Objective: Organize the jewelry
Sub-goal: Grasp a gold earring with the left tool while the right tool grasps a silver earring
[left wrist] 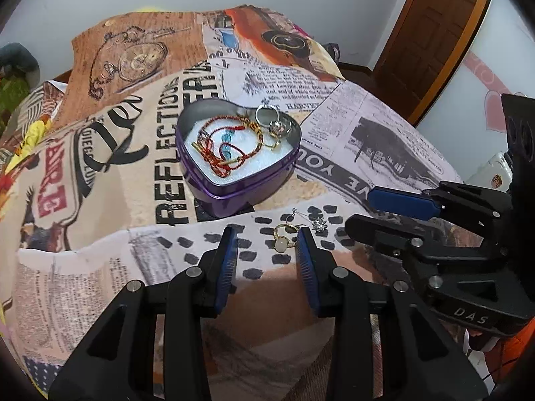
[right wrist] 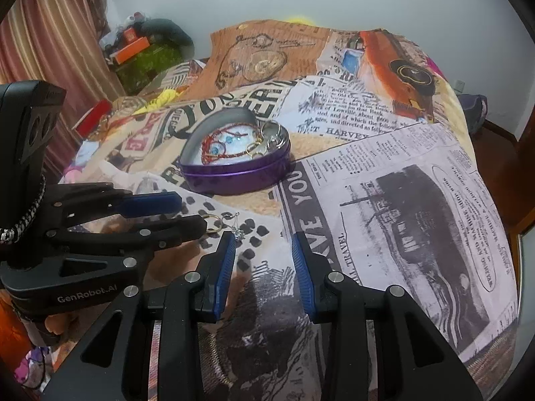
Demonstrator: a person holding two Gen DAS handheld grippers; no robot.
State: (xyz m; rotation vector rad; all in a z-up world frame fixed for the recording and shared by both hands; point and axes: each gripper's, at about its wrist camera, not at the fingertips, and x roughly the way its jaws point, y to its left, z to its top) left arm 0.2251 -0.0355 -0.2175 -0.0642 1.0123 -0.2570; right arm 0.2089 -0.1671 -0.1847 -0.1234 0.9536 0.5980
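Note:
A purple heart-shaped tin (left wrist: 234,187) (right wrist: 234,177) sits open on the printed cloth. It holds a red cord bracelet (left wrist: 220,143), a silver ring (left wrist: 265,115) and other small pieces. A gold ring with a pale stone (left wrist: 282,239) lies on the cloth in front of the tin, between the tips of my open left gripper (left wrist: 267,237). A silver flower earring (left wrist: 319,224) lies just right of it. My right gripper (right wrist: 262,244) is open and empty, with the earring (right wrist: 238,234) by its left fingertip. In the right wrist view the gold ring (right wrist: 214,224) peeks past the left gripper's finger.
The newspaper-print cloth (left wrist: 384,140) covers a humped surface that falls away on all sides. A wooden door (left wrist: 431,33) stands at the back right. Cluttered boxes (right wrist: 133,50) and a curtain (right wrist: 50,33) are at the far left.

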